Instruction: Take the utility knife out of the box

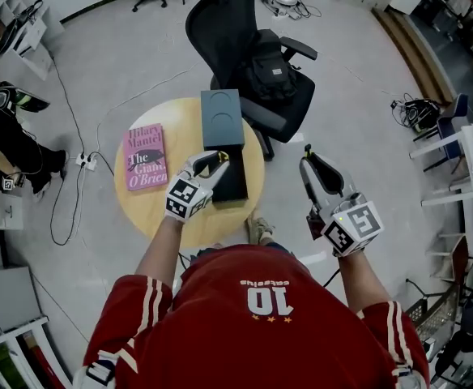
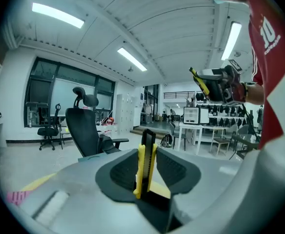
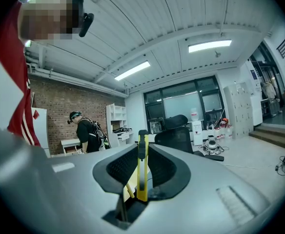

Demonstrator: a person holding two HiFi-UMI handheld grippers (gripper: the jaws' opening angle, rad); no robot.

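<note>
Round counter (image 1: 151, 205): box (image 1: 222, 118) reaching far edge, book (image 1: 146, 157) left, office chair (image 1: 253, 63) behind, open floor right | left tongs (image 1: 215, 162) above box, clamped on utility knife (image 2: 143, 165) | right tongs (image 1: 313, 162) off counter's right edge, clamped on second utility knife (image 3: 142, 174).

Around me: grey floor (image 1: 139, 47), a round table (image 1: 151, 209), a black chair (image 1: 228, 23) just behind it. A brick wall (image 3: 64, 104), large windows (image 3: 181, 104) and ceiling strip lights (image 3: 210, 45) enclose my room.
</note>
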